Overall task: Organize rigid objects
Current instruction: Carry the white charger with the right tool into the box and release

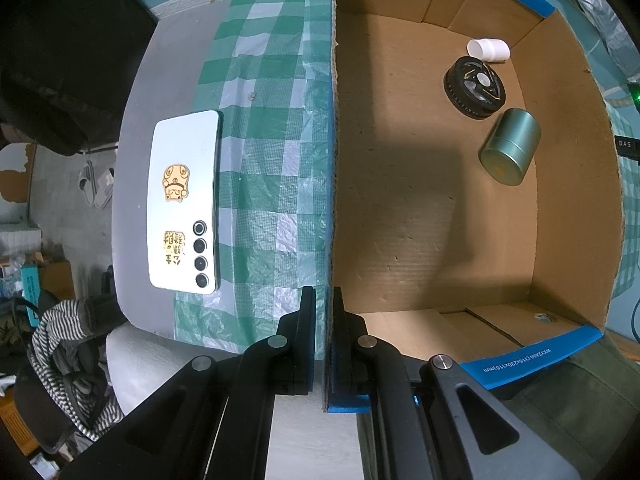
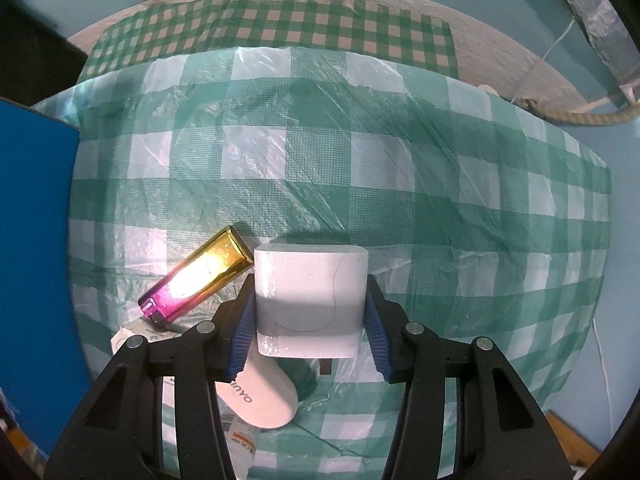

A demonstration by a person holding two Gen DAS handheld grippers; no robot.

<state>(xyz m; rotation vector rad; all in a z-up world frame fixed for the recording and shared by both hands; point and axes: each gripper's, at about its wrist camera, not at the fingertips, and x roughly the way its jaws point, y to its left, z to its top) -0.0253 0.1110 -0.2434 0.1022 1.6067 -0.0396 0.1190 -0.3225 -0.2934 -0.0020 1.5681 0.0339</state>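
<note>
The worktop (image 1: 132, 120) carries a checked cloth (image 2: 360, 160) and an open cardboard box (image 1: 400, 208), whose side wall the left gripper (image 1: 324, 320) pinches between nearly shut fingers. A phone (image 1: 184, 200) lies face down on the worktop left of the box. Inside the box sit a green tin (image 1: 509, 145), a black round part (image 1: 475, 87) and a white tube (image 1: 489, 49). The right gripper (image 2: 311, 320) clamps a white charger (image 2: 310, 300), beside a gold-pink lighter (image 2: 196, 276) and a white oval case (image 2: 260, 400).

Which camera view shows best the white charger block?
The right wrist view. The white charger block sits large between the right tool's pads, which grip its sides. The left wrist view does not show it at all.
</note>
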